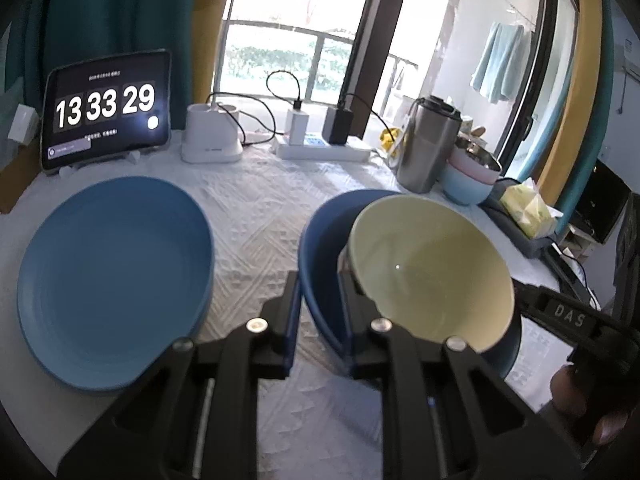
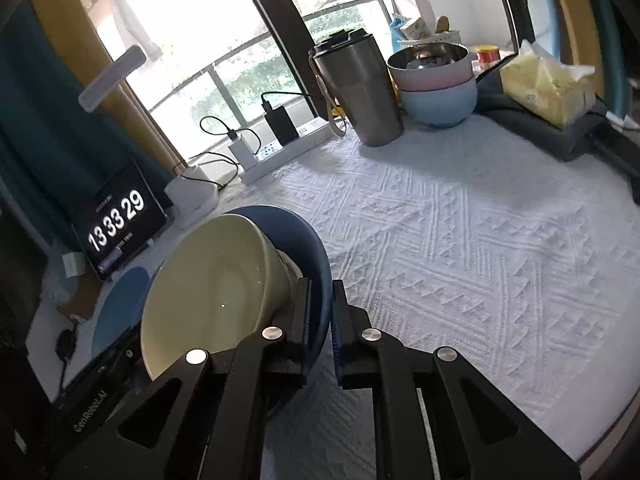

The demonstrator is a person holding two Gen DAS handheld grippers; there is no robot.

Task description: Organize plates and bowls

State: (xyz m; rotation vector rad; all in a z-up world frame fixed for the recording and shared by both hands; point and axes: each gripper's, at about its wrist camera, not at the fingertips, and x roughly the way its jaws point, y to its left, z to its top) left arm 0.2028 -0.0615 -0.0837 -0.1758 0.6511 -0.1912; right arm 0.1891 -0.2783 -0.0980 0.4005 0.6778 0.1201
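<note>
Black left gripper (image 1: 318,296) clamped on the dark blue bowl's (image 1: 320,248) rim, right gripper (image 2: 320,308) pinching the opposite rim, cream bowl (image 1: 432,268) tilted inside it, blue plate (image 1: 116,280) to the left on the white tablecloth (image 2: 460,240).

Across my white textured tablecloth (image 2: 460,220), a tablet clock (image 1: 106,110) reading 13 33 29 stands at the back left. Beside it sit a white charger dock (image 1: 211,136), a power strip (image 1: 324,148), a steel tumbler (image 1: 428,144) and a yellow tissue pack (image 2: 548,84).
</note>
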